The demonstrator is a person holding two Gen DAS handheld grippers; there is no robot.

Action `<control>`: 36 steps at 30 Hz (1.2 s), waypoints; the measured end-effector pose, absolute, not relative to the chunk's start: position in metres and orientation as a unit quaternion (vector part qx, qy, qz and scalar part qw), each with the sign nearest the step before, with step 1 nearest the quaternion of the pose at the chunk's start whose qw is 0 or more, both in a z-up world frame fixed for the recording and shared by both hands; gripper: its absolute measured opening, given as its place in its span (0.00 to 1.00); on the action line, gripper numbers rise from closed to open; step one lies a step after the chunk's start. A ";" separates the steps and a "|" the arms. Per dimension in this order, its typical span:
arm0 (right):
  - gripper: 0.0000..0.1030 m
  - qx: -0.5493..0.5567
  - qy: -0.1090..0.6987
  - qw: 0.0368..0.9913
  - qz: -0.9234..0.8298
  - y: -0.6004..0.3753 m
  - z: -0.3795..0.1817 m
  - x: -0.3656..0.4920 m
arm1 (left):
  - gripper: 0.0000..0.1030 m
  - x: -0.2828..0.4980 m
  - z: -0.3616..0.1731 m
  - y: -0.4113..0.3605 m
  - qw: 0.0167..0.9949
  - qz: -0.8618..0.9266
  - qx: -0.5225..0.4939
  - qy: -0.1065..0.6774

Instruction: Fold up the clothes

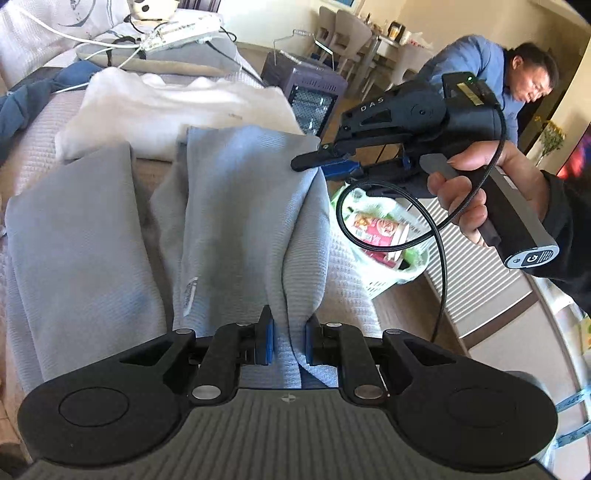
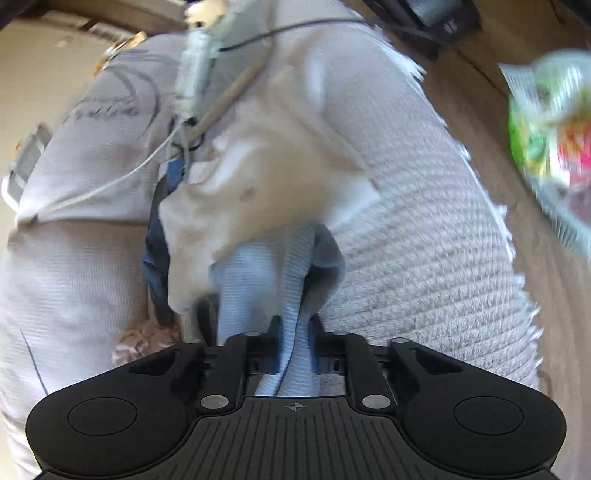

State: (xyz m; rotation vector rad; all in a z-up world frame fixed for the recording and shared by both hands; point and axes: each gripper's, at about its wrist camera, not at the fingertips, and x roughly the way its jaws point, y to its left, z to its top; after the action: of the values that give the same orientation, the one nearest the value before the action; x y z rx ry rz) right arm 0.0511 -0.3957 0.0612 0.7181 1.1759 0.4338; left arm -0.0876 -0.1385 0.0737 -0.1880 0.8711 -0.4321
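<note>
Currently, a light blue-grey waffle-knit garment (image 1: 229, 206) is spread over a pale textured bedspread (image 1: 37, 147), with its right-hand portion lifted into a raised fold. The near edge of that fold is clamped between the blue pads of the black left gripper (image 1: 289, 341), whose jaws are drawn narrow on the cloth. The far corner of the same fold is pinched by the black right gripper (image 1: 314, 158), which is seen from the side in the left wrist view and is carried by a hand (image 1: 476, 188) wrapped around its grey handle; a black cable (image 1: 436, 236) loops below it.

In the right wrist view, the right gripper (image 2: 295, 343) is shown with its jaws narrowed on a bunched strip of the light blue-grey garment (image 2: 258, 273), which rises between the pads. This view is blurred.

A white folded garment (image 1: 177, 107) lies beyond the blue-grey one, touching its far edge. A dark blue cloth (image 1: 33, 99) is bunched at the left of the bedspread. White cables and a white power strip (image 1: 184, 31) rest on a grey cushion further back. A white basket lined with a green bag (image 1: 388, 236) stands on the floor beside the bed. A person in a blue shirt (image 1: 472, 70) is seen in the background.
</note>
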 end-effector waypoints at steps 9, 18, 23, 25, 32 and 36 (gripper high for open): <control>0.12 0.233 0.481 0.794 0.290 -0.313 0.154 0.041 | 0.13 -0.118 0.090 -0.084 0.884 -0.217 -0.199 0.363; 0.12 0.025 0.506 0.808 0.300 -0.116 0.131 0.044 | 0.14 -0.129 0.041 0.015 0.849 -0.158 -0.329 0.383; 0.13 -0.045 0.547 0.784 0.288 -0.058 0.089 0.033 | 0.16 -0.126 0.021 0.038 0.819 -0.162 -0.360 0.417; 0.13 -0.052 0.557 0.781 0.279 -0.052 0.077 0.032 | 0.16 -0.126 0.016 0.043 0.815 -0.164 -0.360 0.424; 0.15 -0.045 0.575 0.771 0.268 -0.045 0.060 0.039 | 0.16 -0.127 0.010 0.052 0.807 -0.152 -0.368 0.436; 0.19 -0.033 0.580 0.765 0.278 -0.047 0.056 0.043 | 0.17 -0.126 0.012 0.056 0.812 -0.146 -0.355 0.439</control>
State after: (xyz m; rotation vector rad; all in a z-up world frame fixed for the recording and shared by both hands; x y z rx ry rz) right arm 0.0429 -0.0474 0.0556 -0.0721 1.2615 0.6051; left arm -0.1264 0.0557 0.0120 -0.7579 0.9384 -0.3118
